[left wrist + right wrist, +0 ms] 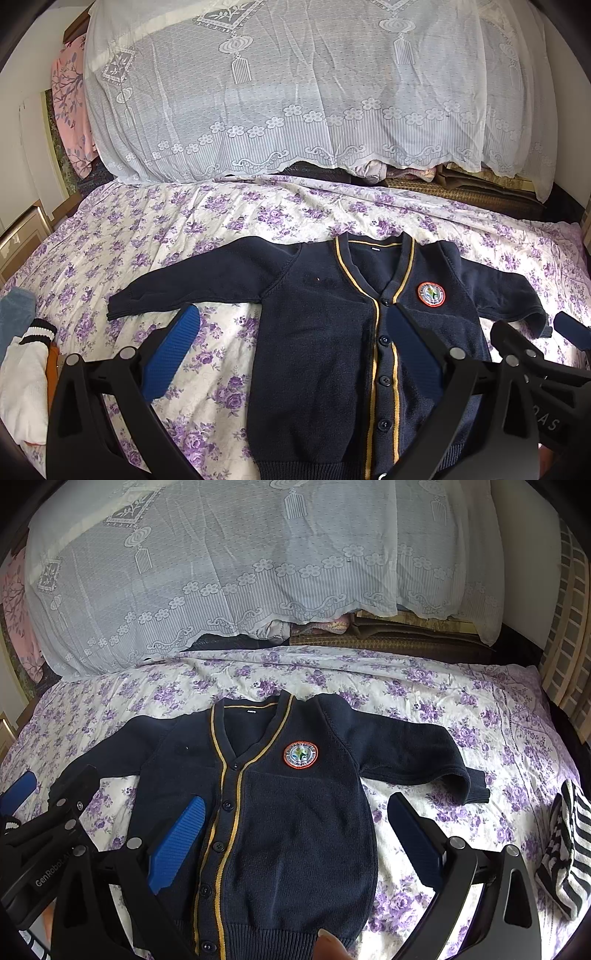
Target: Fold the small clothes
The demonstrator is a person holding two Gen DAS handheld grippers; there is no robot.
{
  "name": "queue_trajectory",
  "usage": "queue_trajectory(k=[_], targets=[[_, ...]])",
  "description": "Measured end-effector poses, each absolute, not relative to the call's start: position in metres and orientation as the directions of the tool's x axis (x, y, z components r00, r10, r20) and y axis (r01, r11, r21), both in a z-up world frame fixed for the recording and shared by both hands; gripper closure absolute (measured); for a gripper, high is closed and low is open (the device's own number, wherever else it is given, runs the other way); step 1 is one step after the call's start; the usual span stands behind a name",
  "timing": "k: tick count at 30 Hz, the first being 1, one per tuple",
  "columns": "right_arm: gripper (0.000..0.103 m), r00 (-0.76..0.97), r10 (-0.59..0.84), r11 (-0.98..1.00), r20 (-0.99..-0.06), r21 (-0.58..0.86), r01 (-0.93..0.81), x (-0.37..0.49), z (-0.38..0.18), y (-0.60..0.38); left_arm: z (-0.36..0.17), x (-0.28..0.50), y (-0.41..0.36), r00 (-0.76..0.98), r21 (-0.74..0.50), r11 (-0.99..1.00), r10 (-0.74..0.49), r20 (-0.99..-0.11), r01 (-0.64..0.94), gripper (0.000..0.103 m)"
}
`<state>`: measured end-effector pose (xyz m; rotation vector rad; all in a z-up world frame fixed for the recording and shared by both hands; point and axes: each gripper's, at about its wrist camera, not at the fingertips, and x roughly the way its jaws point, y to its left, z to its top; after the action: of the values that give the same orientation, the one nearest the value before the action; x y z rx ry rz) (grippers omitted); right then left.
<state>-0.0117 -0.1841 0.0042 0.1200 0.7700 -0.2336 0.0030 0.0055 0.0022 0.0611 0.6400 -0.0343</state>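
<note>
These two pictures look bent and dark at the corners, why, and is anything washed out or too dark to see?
Left view: the wide lens curves the bed and blackens the corners; the sheet glares white at the right edge. Right view: same bending; the cardigan is so dark its knit barely shows, though the badge stays sharp. Both grippers look oversized up close.

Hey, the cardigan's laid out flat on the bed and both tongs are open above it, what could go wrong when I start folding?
The right sleeve cuff is already doubled under, so a fold may trap that bunch. The striped garment lies close by and could get snagged.
</note>
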Motion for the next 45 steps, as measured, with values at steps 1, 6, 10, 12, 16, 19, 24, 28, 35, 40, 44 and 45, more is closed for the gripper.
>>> queue_trajectory(k=[1,6,10,12,16,19,24,28,35,40,44,45], targets=[[0.003,0.694,-0.165,0.967,-0.701,0.023,0.252,-0.012,0.004,-0.184,0.002,0.003,0.006,0.802,0.046,0.998,-0.013,-0.598,0.051,0.005],[0.003,0.694,-0.165,0.967,-0.701,0.022,0.252,-0.012,0.005,-0.184,0.002,0.003,0.006,0.801,0.047,0.998,-0.013,-0.599,0.051,0.005],[0.003,0.694,-0.165,0.967,-0.7,0.022,0.252,-0.012,0.005,-0.184,0.002,0.003,0.005,0.802,0.047,0.998,-0.013,-0.598,0.051,0.005],[0.003,0.694,-0.165,0.967,-0.7,0.022,0.253,-0.012,0.005,-0.184,0.002,0.003,0.005,0.801,0.047,0.998,-0.012,-0.598,0.051,0.005],[0.003,0.694,-0.165,0.967,-0.7,0.022,0.252,-0.012,0.005,-0.184,0.002,0.003,0.005,0.801,0.047,0.998,-0.012,-0.598,0.05,0.005],[0.003,0.695,-0.165,0.967,-0.7,0.022,0.252,-0.012,0.005,-0.184,0.002,0.003,0.005,0.801,0.047,0.998,-0.012,-0.598,0.05,0.005],[0.003,0.694,-0.165,0.967,-0.701,0.022,0.252,-0.012,0.004,-0.184,0.002,0.002,0.007,0.8,0.049,0.998,-0.011,-0.599,0.05,0.004],[0.003,0.695,-0.165,0.968,-0.7,0.022,0.251,-0.013,0.004,-0.184,0.002,0.001,0.008,0.801,0.049,0.998,-0.01,-0.599,0.049,0.005],[0.003,0.695,-0.165,0.967,-0.7,0.022,0.252,-0.012,0.003,-0.184,0.0,0.002,0.008,0.797,0.051,0.997,-0.01,-0.604,0.051,0.005],[0.003,0.673,-0.156,0.967,-0.723,0.027,0.253,-0.002,-0.009,-0.186,-0.016,0.016,0.009,0.759,0.043,0.997,-0.02,-0.651,0.063,0.004],[0.003,0.61,-0.155,0.961,-0.777,0.025,0.276,0.016,-0.035,-0.192,-0.048,0.035,0.005,0.7,0.044,0.997,-0.016,-0.714,0.068,0.004],[0.003,0.591,-0.157,0.96,-0.791,0.018,0.279,0.02,-0.043,-0.193,-0.058,0.037,0.005,0.683,0.058,0.996,-0.004,-0.73,0.068,0.004]])
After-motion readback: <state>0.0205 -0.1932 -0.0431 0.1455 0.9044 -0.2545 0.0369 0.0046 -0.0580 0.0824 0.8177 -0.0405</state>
